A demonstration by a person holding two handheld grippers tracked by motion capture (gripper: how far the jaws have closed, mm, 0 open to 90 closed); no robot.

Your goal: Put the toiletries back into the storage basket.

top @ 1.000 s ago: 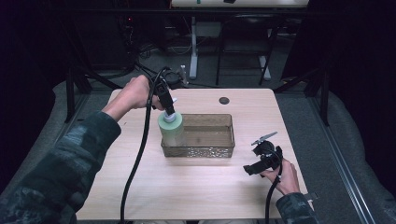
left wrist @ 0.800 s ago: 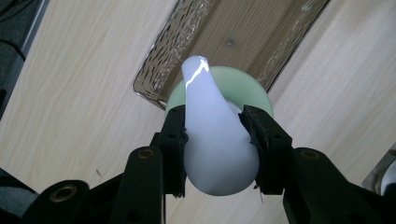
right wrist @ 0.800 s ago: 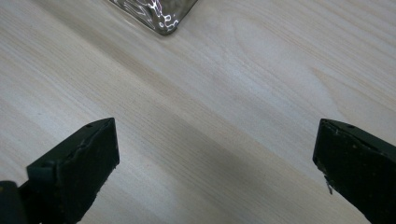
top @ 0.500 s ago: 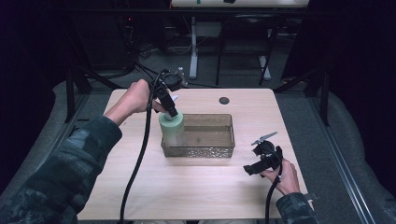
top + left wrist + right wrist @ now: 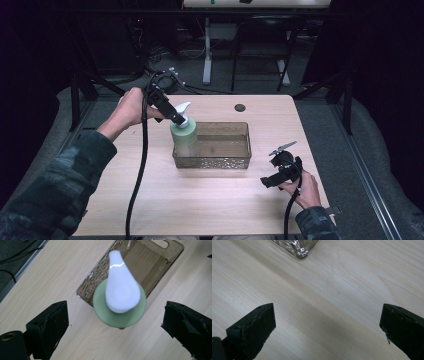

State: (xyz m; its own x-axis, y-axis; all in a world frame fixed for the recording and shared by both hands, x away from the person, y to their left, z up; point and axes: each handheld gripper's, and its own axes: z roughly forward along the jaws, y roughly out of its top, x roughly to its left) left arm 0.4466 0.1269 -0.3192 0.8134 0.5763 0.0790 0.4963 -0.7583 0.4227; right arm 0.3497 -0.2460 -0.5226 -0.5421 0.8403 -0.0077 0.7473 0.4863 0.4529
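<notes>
Left gripper (image 5: 181, 119): above the pump bottle's top; jaws have just been opening and now stand wide, nothing between them.

Green pump bottle (image 5: 184, 137) with white pump head (image 5: 121, 287): upright in the left end of the tray, released. Placement looks done; only drawing the gripper away appears left.

Smoked-plastic tray (image 5: 235, 161): mid-table, otherwise bare.

Right gripper (image 5: 270, 181): near the table's (image 5: 210, 205) right front corner, jaws wide apart, holding nothing.
</notes>
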